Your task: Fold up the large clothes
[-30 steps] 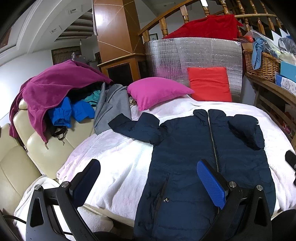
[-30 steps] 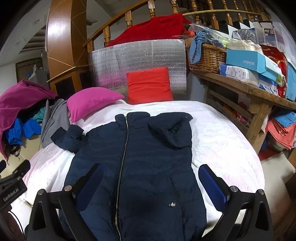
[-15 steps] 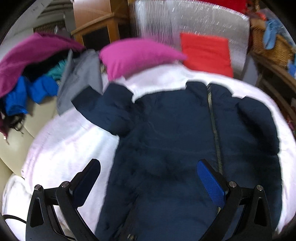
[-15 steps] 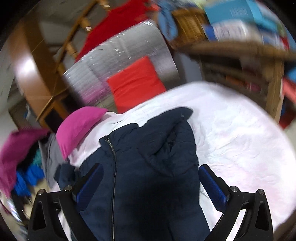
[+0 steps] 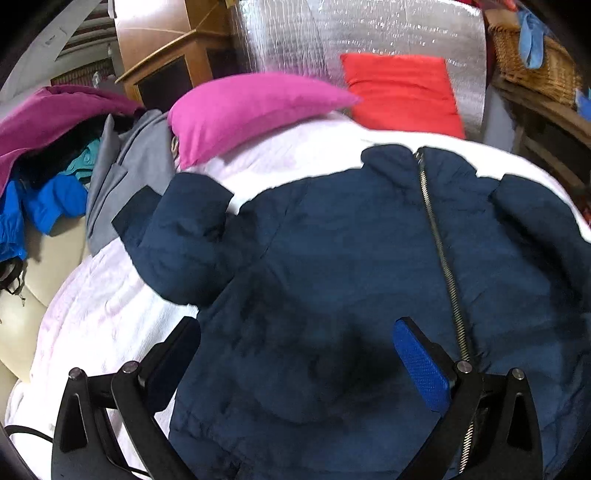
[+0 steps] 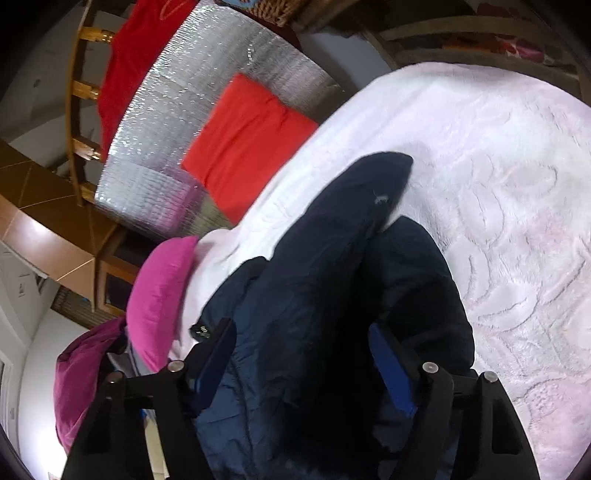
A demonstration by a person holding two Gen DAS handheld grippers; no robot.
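A navy puffer jacket [image 5: 332, 258] lies zipped, front up, on a bed with a white blanket [image 5: 103, 295]. Its left sleeve [image 5: 184, 236] is bunched out to the side. Its right sleeve [image 6: 354, 206] is folded across the chest. My left gripper [image 5: 295, 362] is open, low over the jacket's left chest, jaws straddling the fabric. My right gripper [image 6: 303, 365] is open, tilted, and close over the jacket's right shoulder with the folded sleeve between its jaws.
A pink pillow [image 5: 251, 107] and a red cushion [image 5: 399, 92] lie at the bed's head against a silver foil panel [image 5: 369, 33]. A grey garment [image 5: 129, 170] and a pile of clothes [image 5: 48, 147] sit on a cream sofa at left. A wooden shelf [image 5: 546, 99] stands at right.
Both grippers have moved forward and down toward the jacket. The right gripper has rolled sideways and come close over the folded right sleeve. Both stay open.
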